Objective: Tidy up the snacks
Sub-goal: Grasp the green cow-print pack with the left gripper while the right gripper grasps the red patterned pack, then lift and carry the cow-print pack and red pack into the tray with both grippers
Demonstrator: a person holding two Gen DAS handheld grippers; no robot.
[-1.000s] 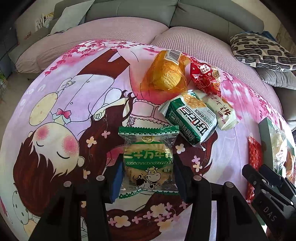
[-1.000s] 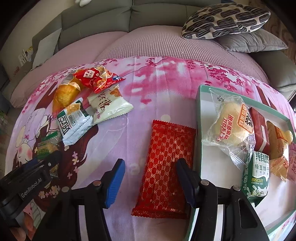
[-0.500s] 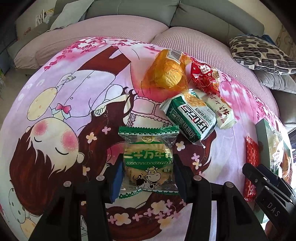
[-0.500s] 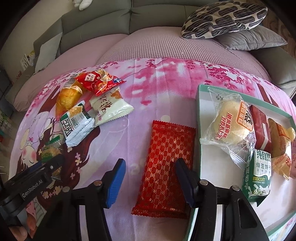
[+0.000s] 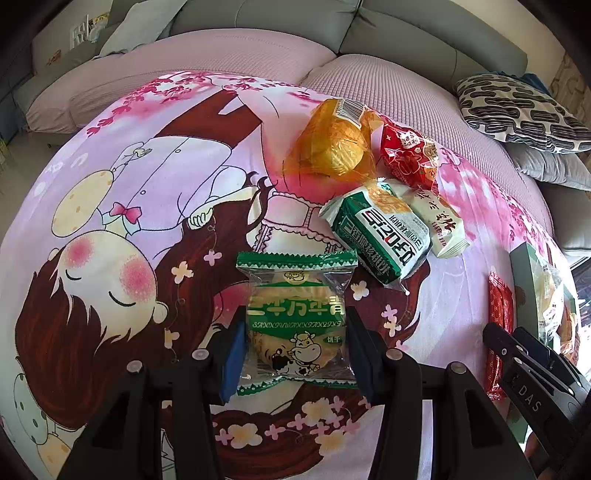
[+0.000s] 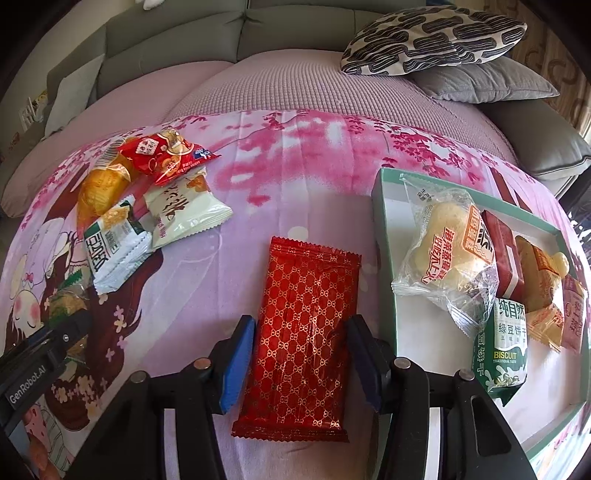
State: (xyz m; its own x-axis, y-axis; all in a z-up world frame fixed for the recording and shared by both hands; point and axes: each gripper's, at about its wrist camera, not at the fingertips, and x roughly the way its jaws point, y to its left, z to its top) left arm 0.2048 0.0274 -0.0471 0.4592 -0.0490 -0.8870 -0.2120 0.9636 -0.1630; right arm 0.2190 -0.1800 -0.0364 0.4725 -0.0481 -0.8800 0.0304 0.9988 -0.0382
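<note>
Fingers [image 6: 236,363] straddle red pack [image 6: 301,339], lengthwise fwd

Your right gripper [image 6: 301,363] now straddles the red patterned packet [image 6: 304,336] at lower centre of its frame, jaws narrowed toward both edges. The packet previously lay right of centre, beside one finger.

I'm working in a home living room: a grey sectional sofa [image 6: 258,22] runs along the back, its seat spread with a pink quilted cover [image 6: 295,81]. Toward the right end sit a black-and-cream patterned cushion [image 6: 432,37] and a plain grey cushion [image 6: 476,85]. A pink cartoon-print blanket [image 5: 147,192], showing a sleeping girl and blossoms, lies across the seat's front edge.
</note>
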